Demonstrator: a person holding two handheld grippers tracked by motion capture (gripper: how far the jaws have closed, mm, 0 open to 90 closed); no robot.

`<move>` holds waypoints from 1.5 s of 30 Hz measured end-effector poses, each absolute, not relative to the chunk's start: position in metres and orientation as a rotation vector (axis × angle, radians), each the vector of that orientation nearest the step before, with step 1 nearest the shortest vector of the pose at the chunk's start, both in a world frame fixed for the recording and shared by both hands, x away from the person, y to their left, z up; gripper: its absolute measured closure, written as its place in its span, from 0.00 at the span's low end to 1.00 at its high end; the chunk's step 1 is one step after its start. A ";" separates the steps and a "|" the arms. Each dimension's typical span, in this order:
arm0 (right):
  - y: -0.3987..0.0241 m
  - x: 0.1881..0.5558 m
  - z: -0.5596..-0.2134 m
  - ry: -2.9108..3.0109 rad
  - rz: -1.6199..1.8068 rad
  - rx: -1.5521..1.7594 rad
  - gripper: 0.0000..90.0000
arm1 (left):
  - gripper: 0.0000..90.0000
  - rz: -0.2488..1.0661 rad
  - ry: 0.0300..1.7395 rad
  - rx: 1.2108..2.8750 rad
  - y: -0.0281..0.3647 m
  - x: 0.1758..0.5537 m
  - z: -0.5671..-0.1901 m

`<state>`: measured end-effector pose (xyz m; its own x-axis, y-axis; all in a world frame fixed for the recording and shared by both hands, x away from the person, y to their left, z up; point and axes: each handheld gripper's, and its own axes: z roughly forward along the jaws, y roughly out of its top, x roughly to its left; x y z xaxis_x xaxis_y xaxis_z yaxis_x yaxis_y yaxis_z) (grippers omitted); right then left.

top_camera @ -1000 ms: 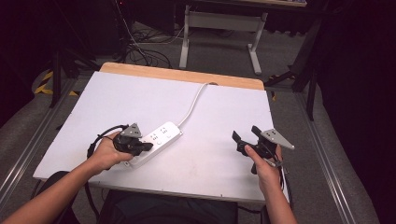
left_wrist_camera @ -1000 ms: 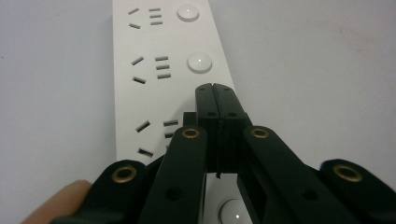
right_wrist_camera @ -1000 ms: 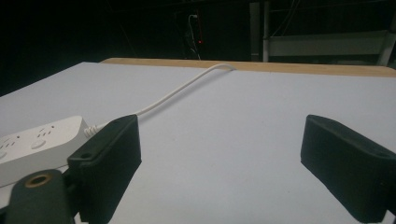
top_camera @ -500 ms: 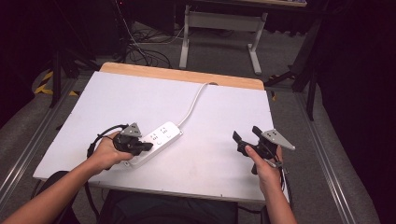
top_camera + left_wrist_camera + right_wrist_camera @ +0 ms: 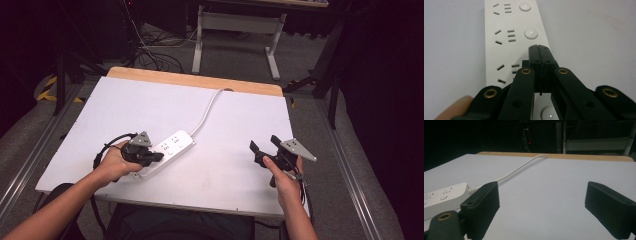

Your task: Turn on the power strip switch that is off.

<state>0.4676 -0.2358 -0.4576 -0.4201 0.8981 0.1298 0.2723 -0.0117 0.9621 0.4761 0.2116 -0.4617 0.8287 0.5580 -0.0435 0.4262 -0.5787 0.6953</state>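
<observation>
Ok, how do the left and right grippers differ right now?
The left gripper has its jaws shut together, tips over the white power strip; the right gripper has its jaws wide apart with nothing between them. The left sits at the strip, the right off to the side above bare table. Both are black and hand-held.

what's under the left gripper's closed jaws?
The white power strip, lying on the table. The left gripper, jaws shut, sits over its sockets and round buttons; whether it touches is unclear, and one socket is partly covered.

A white power strip (image 5: 167, 153) is lying flat under the left gripper (image 5: 539, 48), whose closed tips are resting over its switch buttons; its cord (image 5: 207, 110) is running away toward the far edge
</observation>
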 end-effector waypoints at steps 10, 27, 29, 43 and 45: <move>-0.234 0.469 -0.458 1.722 1.458 1.217 0.14 | 1.00 0.265 0.727 2.269 0.213 0.475 -0.460; -0.233 0.472 -0.459 1.728 1.456 1.215 0.14 | 0.99 0.295 0.710 2.270 0.212 0.473 -0.459; -0.233 0.472 -0.459 1.729 1.455 1.214 0.14 | 0.99 0.295 0.701 2.256 0.214 0.473 -0.459; -0.233 0.472 -0.459 1.728 1.458 1.215 0.14 | 1.00 0.441 0.779 2.003 0.240 0.473 -0.440; -0.233 0.472 -0.459 1.730 1.458 1.215 0.14 | 1.00 0.456 0.809 1.946 0.245 0.470 -0.437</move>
<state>0.4724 -0.2332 -0.4587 -0.4280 0.8946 0.1283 0.2779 -0.0048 0.9606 0.4703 0.2451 -0.4368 0.7119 0.7021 -0.0167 0.3499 -0.3340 0.8752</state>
